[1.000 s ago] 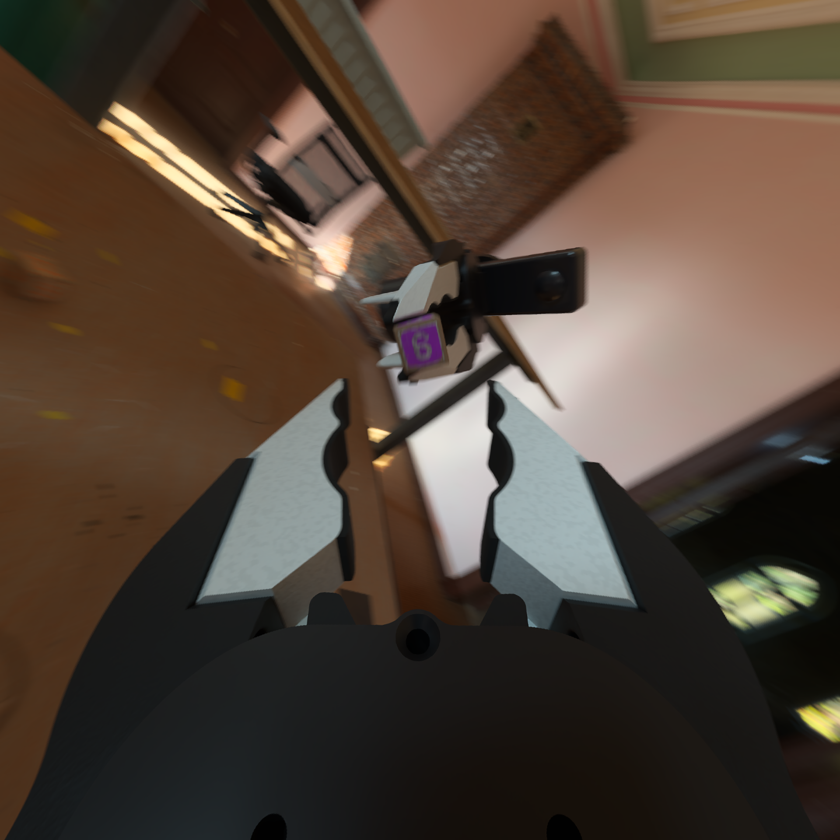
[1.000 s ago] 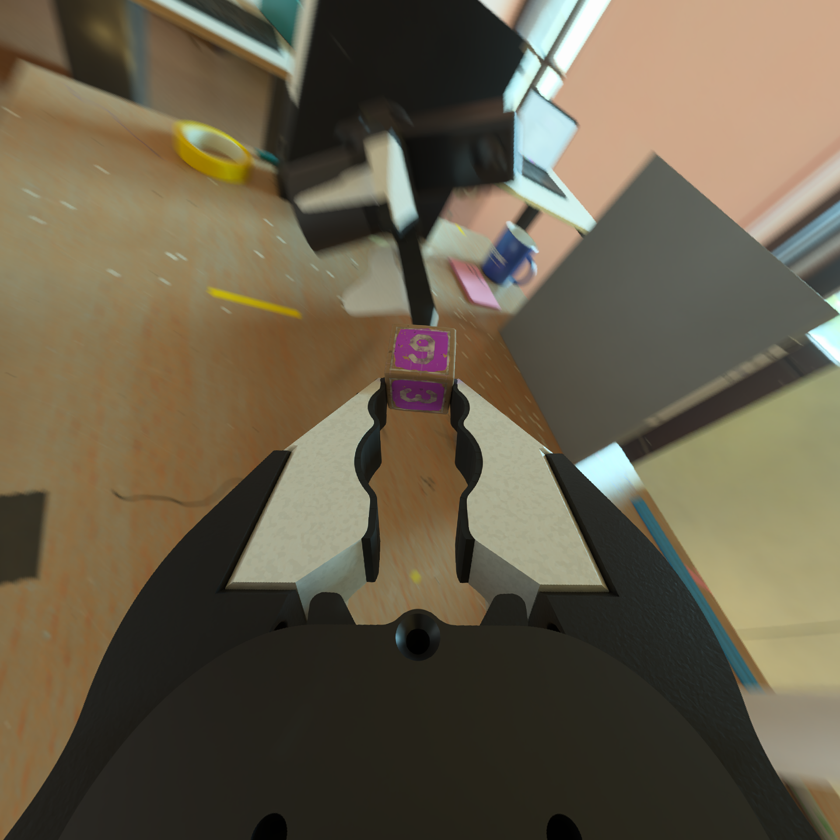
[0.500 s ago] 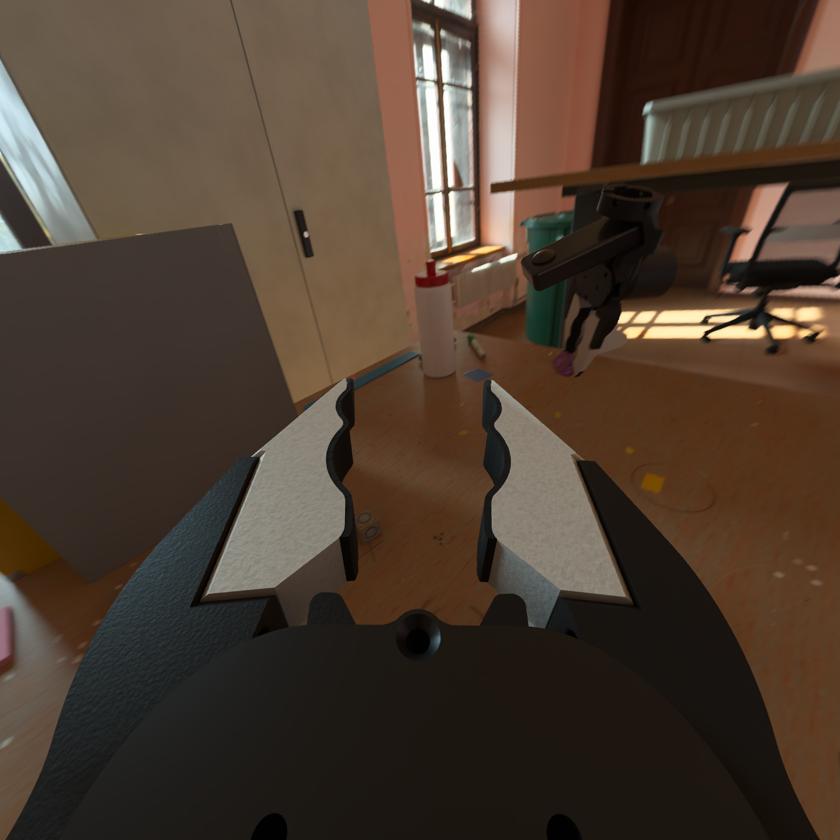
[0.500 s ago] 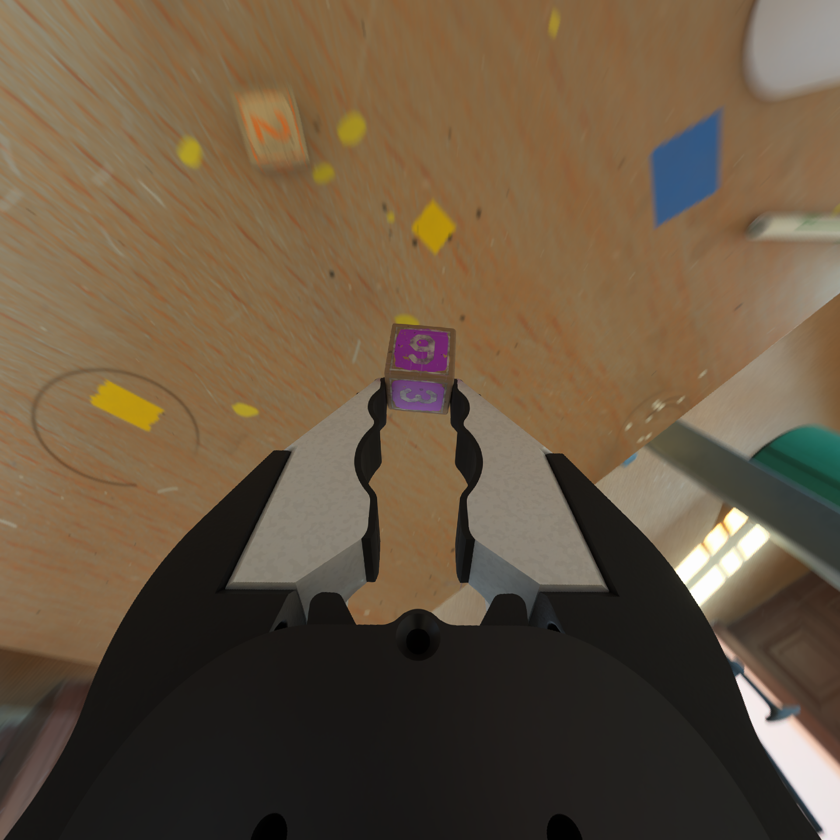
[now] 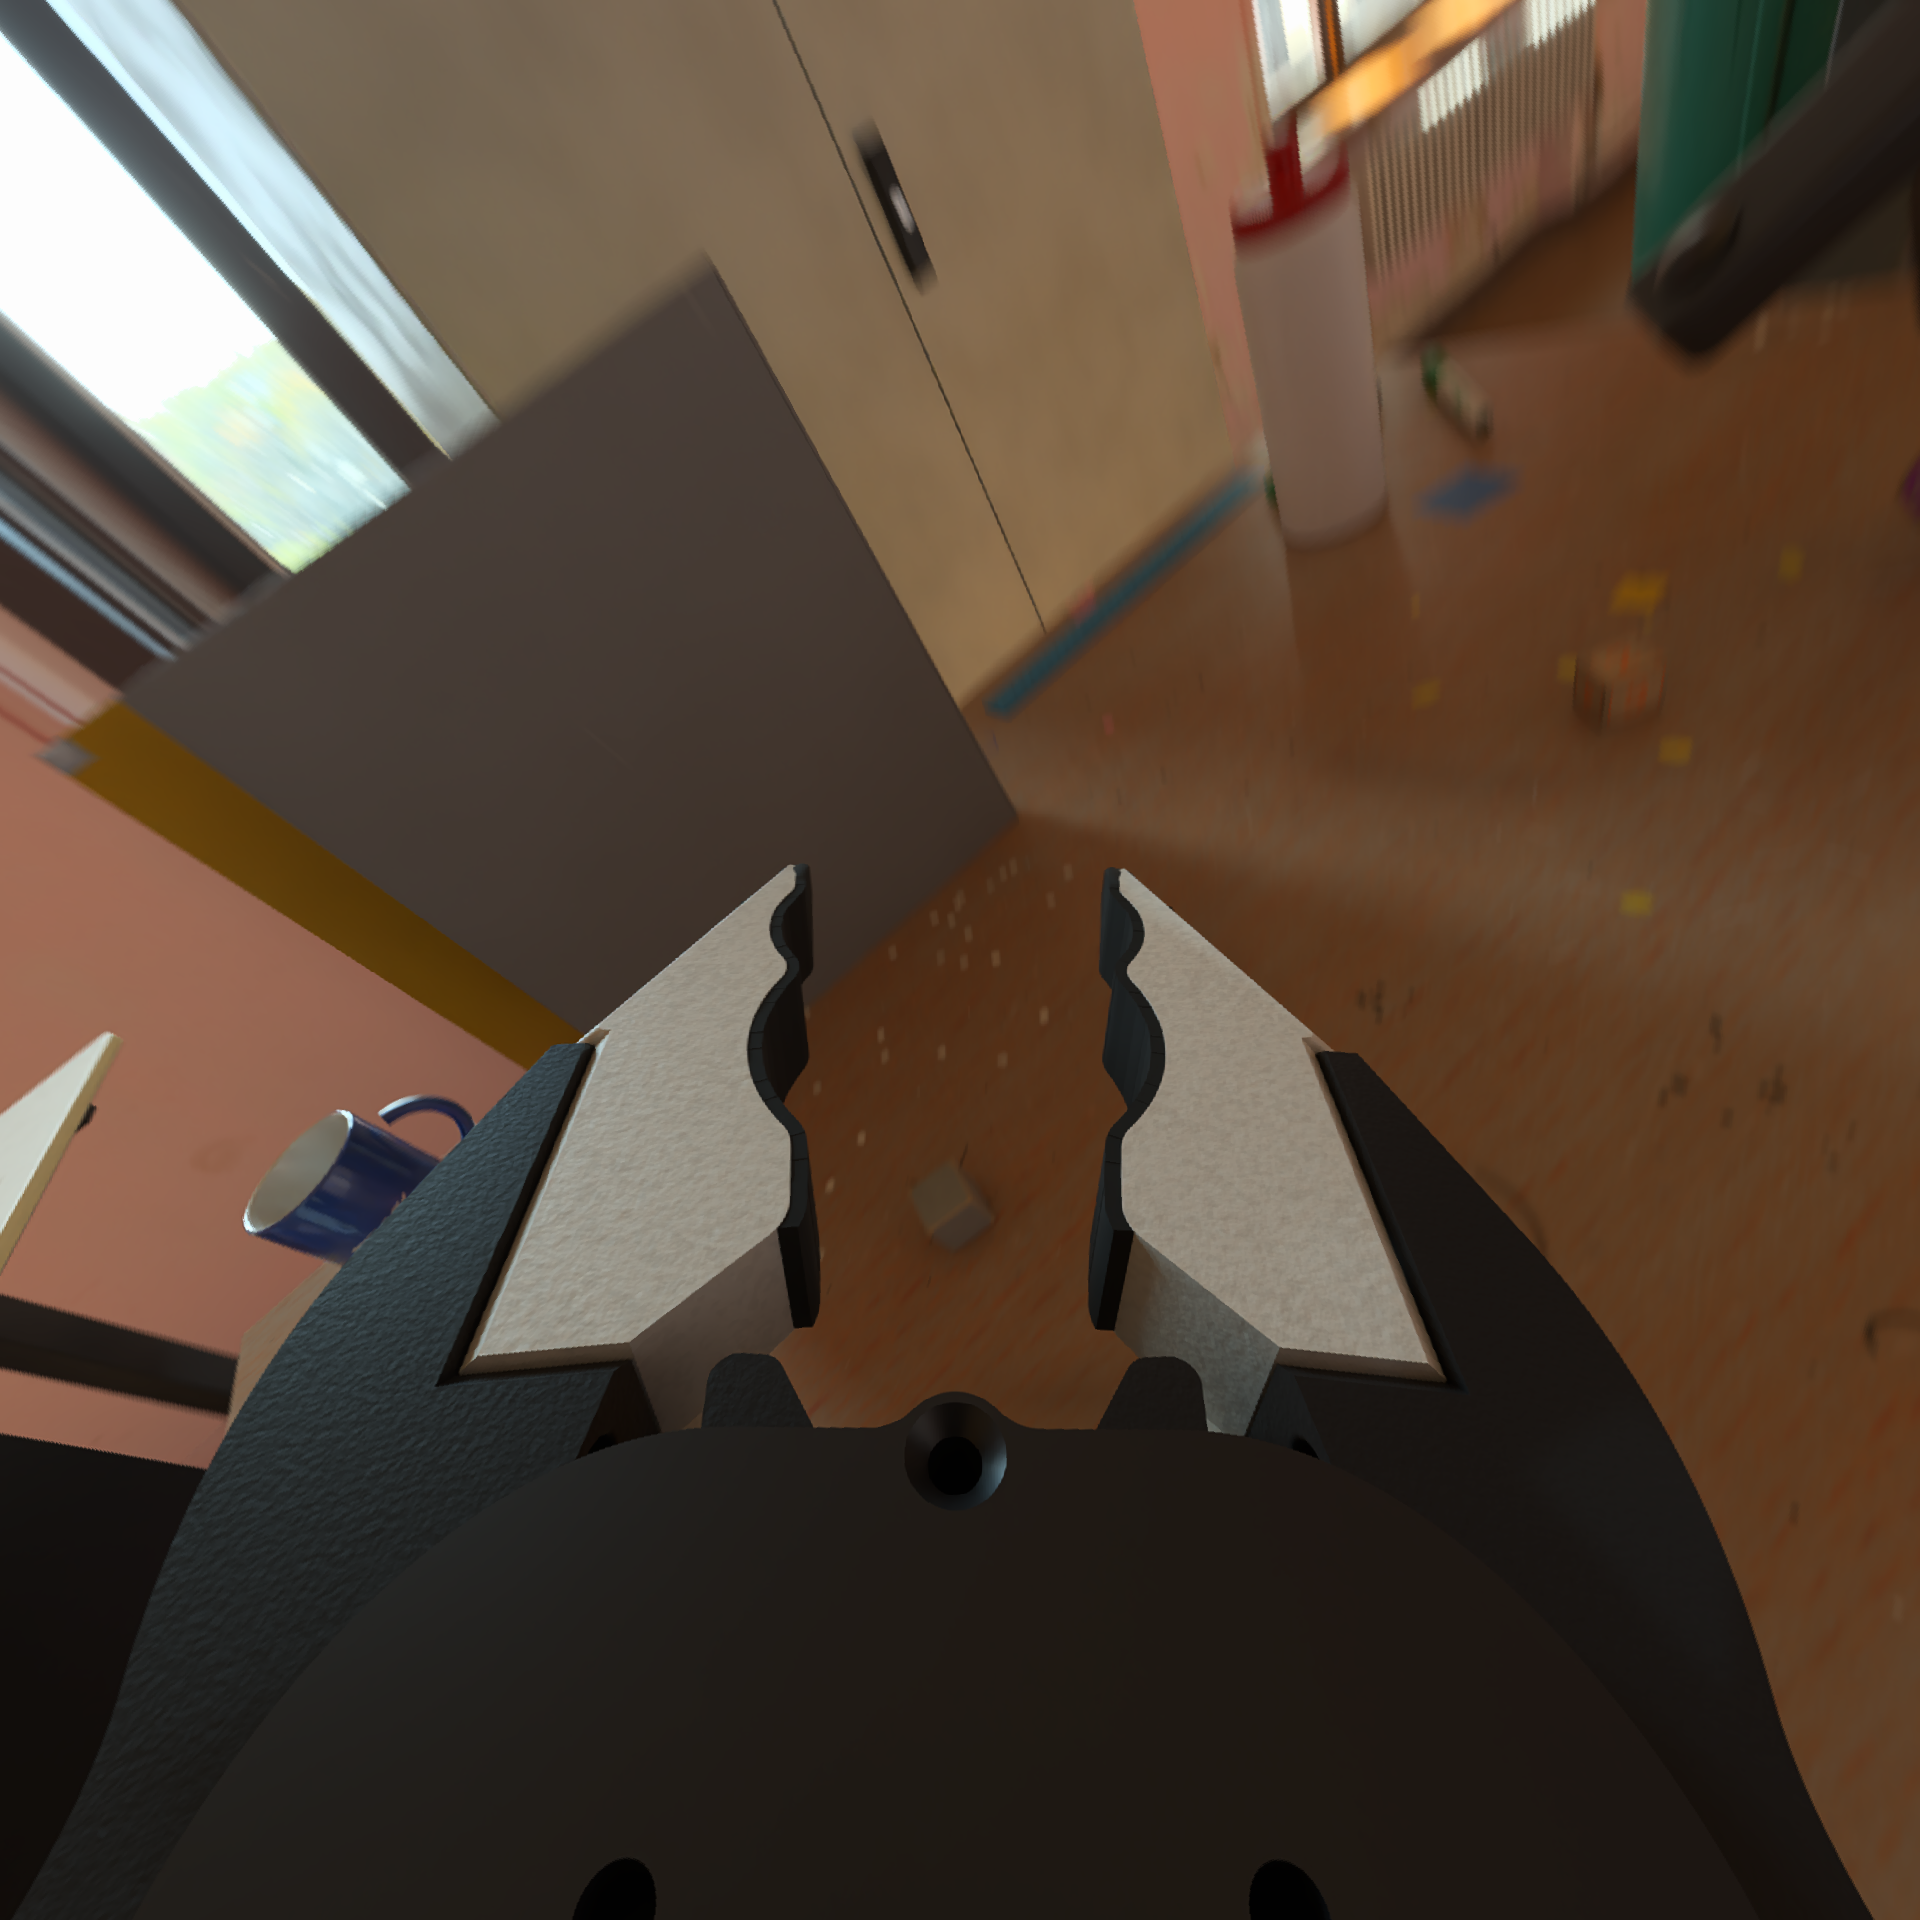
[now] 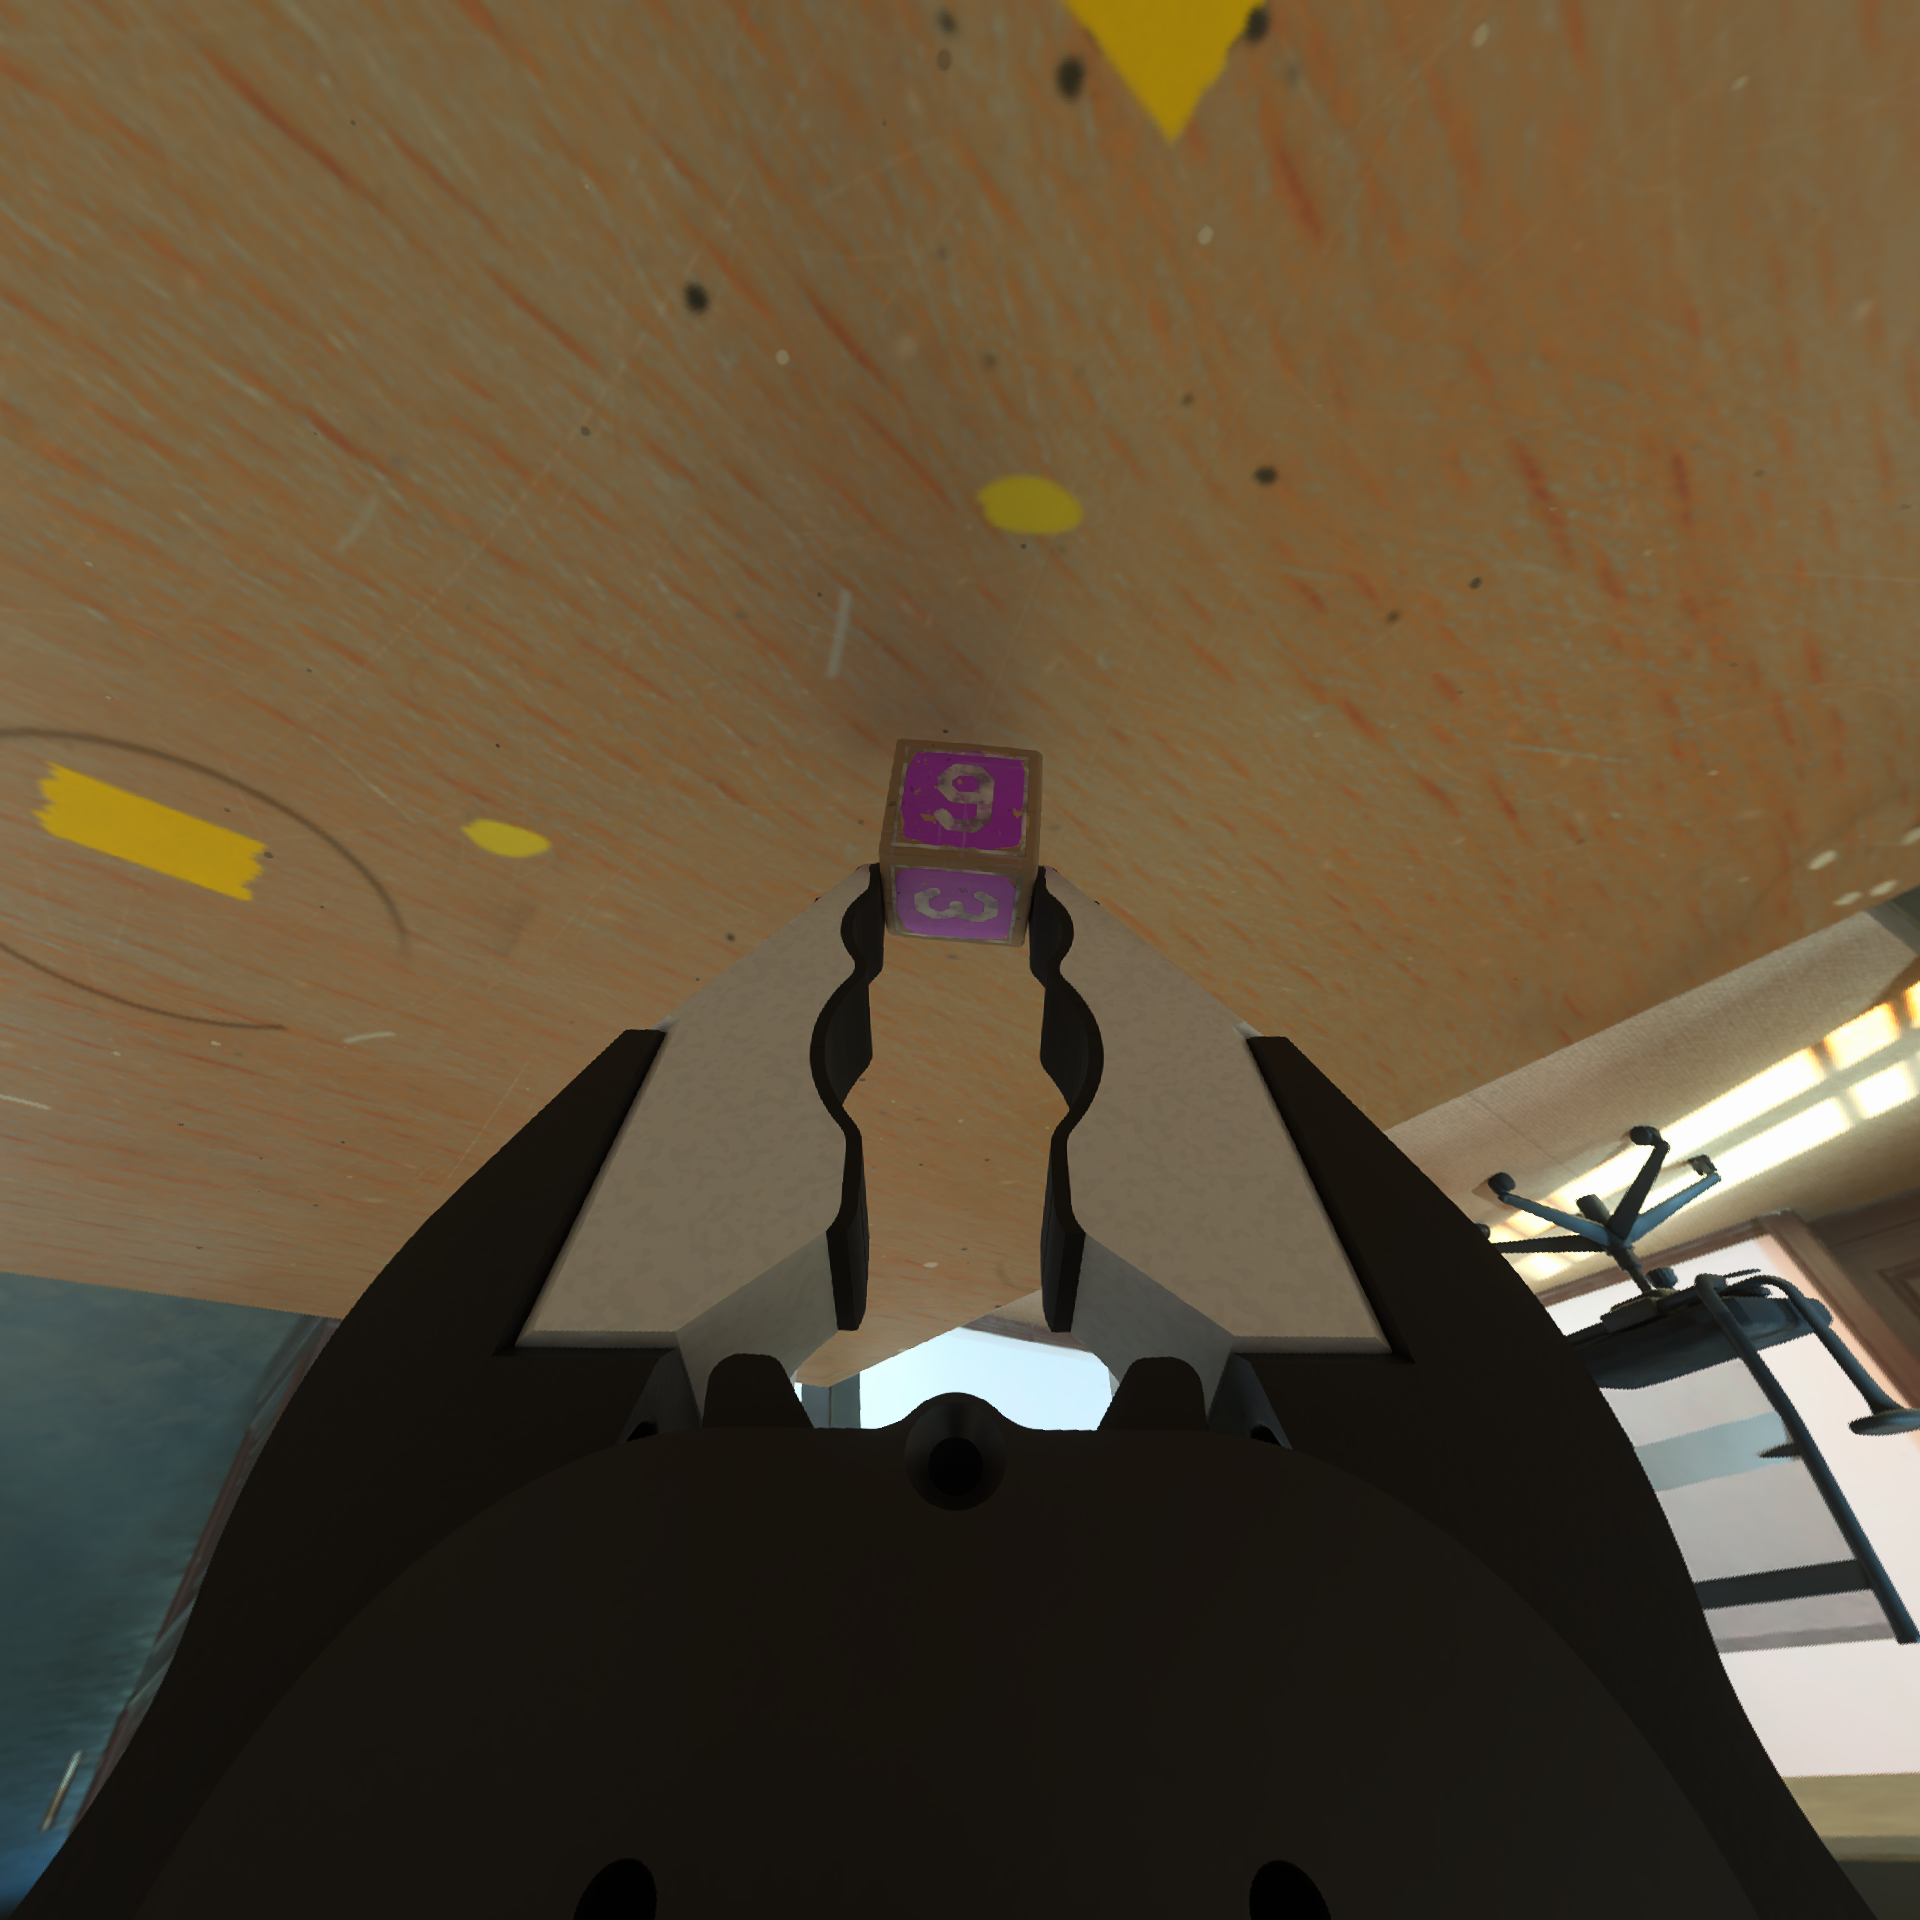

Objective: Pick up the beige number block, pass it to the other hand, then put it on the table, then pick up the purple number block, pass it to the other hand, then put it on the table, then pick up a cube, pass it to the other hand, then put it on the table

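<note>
Since the earlier frame, the right gripper [image 6: 958, 902] has closed in on the table [image 6: 623, 416] and the left gripper [image 5: 954, 914] has swung toward the grey board [image 5: 582, 665]. Right gripper: fingertips clamped on the purple number block [image 6: 961, 842], held close over the table; contact with the surface cannot be determined. Left gripper: jaws spread wide, holding nothing. A small grey cube [image 5: 951, 1203] lies on the table near the board; a blurred beige block [image 5: 1616, 681] lies well away from it, and a blue mug [image 5: 338, 1179] stands left of the board
</note>
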Tool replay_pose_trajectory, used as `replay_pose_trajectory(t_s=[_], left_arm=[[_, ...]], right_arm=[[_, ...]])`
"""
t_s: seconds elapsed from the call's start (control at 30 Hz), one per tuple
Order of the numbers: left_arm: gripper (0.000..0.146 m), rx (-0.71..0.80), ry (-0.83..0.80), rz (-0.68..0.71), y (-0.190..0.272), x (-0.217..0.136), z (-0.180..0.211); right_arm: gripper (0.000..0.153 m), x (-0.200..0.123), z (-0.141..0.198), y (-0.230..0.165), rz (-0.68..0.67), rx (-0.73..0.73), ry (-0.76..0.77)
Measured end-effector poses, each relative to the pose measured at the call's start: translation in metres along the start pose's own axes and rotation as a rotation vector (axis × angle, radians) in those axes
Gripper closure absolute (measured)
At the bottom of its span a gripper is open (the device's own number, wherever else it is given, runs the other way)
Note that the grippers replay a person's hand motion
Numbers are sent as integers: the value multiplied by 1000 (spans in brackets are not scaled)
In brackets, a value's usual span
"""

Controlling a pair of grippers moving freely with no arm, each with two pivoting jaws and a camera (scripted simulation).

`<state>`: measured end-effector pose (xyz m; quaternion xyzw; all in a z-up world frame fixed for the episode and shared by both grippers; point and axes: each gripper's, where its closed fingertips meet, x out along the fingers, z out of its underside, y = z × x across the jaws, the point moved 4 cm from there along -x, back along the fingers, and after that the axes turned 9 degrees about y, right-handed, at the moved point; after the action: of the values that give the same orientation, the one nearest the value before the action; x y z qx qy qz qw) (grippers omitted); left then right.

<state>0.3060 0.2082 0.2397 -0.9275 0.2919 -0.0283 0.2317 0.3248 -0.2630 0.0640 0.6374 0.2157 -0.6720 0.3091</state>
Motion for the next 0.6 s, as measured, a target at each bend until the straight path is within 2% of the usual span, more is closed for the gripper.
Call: replay_pose_trajectory(t_s=[0.07, 0.17, 0.2, 0.27, 0.37, 0.5, 0.6], left_arm=[[84, 49, -159, 95, -4, 15, 13], [73, 133, -377, 228, -5, 39, 34], [71, 153, -431, 272, -3, 47, 40], [74, 215, -529, 369, 3, 63, 54], [79, 409, -699, 516, 9, 82, 85], [70, 697, -955, 764, 10, 89, 137], [67, 802, -1050, 867, 8, 91, 158]], right_arm=[[125, 4, 0, -2, -14, 3, -11], [84, 2, 0, -2, -17, 32, 2], [81, -2, -1, -2, -11, 33, 24], [80, -11, 0, -1, 22, 33, 62], [80, -27, 1, -2, 81, 12, 138], [81, -48, 4, -10, 140, -23, 239], [81, -58, 7, -18, 163, -47, 291]])
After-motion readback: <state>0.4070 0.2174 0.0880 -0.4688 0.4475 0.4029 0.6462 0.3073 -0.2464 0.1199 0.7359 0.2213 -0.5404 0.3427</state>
